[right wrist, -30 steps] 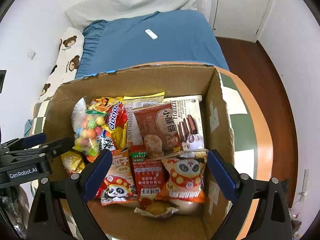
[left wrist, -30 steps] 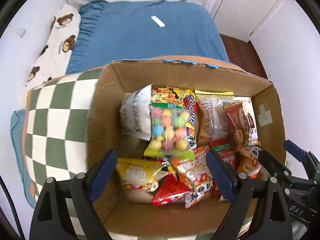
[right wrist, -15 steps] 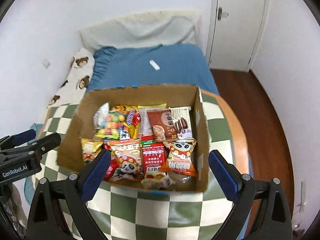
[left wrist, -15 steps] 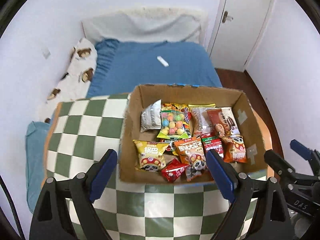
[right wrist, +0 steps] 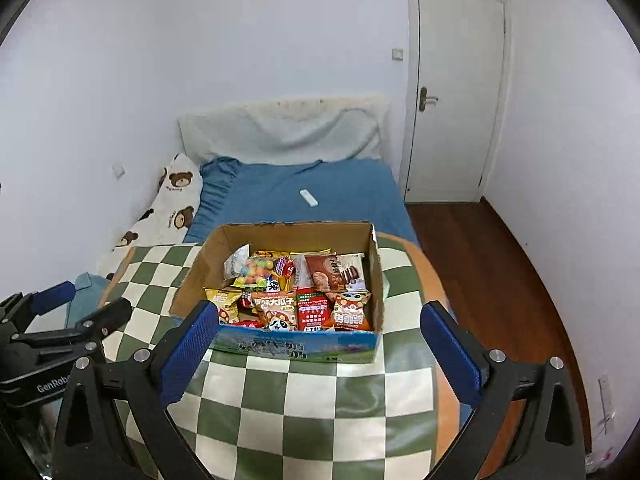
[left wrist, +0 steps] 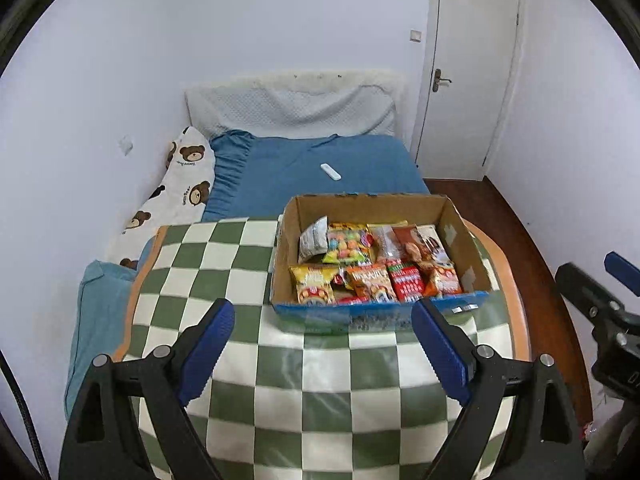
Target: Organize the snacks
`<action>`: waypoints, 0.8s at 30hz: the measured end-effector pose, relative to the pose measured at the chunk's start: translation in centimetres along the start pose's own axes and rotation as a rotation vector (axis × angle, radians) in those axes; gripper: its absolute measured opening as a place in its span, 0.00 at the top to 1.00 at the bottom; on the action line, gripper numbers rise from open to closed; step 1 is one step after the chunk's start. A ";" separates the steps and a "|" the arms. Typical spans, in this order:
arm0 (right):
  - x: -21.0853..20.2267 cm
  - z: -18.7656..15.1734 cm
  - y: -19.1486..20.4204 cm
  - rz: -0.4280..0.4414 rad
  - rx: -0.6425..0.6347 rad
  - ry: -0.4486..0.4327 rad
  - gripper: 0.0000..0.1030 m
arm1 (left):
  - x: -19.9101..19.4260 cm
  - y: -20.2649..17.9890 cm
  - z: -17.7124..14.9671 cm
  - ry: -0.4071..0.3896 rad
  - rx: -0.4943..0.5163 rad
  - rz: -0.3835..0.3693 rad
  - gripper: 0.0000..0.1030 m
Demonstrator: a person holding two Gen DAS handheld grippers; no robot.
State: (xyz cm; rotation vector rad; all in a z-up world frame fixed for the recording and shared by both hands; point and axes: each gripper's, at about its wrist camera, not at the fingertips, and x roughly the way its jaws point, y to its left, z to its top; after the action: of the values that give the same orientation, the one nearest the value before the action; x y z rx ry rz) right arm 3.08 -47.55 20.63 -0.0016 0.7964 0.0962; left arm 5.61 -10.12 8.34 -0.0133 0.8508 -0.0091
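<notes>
Left gripper (left wrist: pixel 322 344) and right gripper (right wrist: pixel 318 346) fingers spread wide, holding nothing

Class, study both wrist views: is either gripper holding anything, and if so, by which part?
Nothing is held. The left gripper and right gripper are both open, above the green-checked tablecloth, short of the cardboard snack box.

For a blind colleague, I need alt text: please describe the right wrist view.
An open cardboard box full of snack packets stands on a green-and-white checkered tablecloth. The open, empty right gripper frames it from the near side. Behind are a blue bed and a closed white door.
</notes>
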 end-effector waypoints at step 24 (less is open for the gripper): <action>-5.5 -2.2 -0.1 0.015 0.015 -0.038 0.00 | -3.8 0.4 -2.2 -0.068 -0.036 0.017 0.00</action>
State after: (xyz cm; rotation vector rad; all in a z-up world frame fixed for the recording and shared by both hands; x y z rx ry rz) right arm -2.26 -48.25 22.99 0.0202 0.7594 0.1038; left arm 1.45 -9.69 9.76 -0.0397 0.7832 0.0220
